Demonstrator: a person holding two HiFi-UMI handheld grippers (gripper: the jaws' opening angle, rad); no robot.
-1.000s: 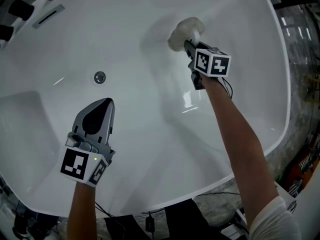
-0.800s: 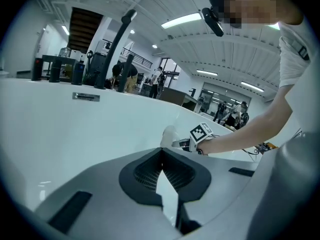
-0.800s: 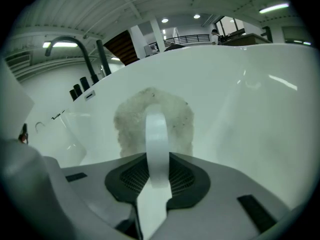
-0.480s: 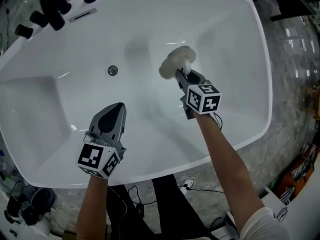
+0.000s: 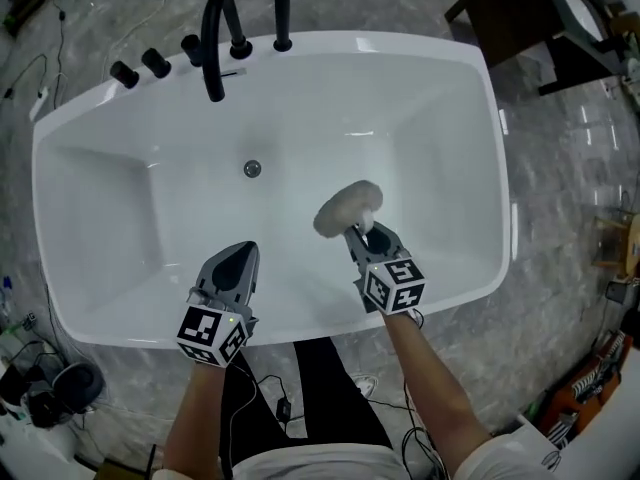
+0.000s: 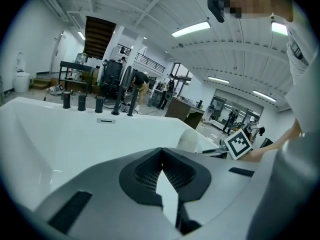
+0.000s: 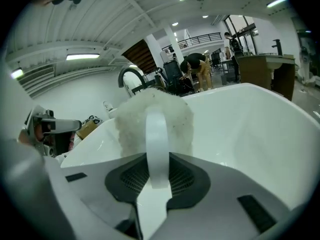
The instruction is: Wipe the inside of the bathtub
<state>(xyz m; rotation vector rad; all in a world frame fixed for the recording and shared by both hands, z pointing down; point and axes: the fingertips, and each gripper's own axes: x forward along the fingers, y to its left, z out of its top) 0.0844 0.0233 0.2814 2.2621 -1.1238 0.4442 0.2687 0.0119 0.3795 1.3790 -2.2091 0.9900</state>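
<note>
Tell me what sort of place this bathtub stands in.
Probably a workshop or test hall, not a home bathroom: the bathtub stands on a floor with loose cables, under a high ceiling with strip lights.

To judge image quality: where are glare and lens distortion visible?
Head view: small glints on the bathtub rim, edges bowed. Left gripper view: heavy fisheye, dark corners, bright ceiling lamp. Right gripper view: same vignette, scrubbing pad slightly soft.

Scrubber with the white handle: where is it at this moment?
Head view: the scrubber is over the bathtub's basin, right of centre, clamped by its handle in the right gripper, nearer the person than the drain.
</note>
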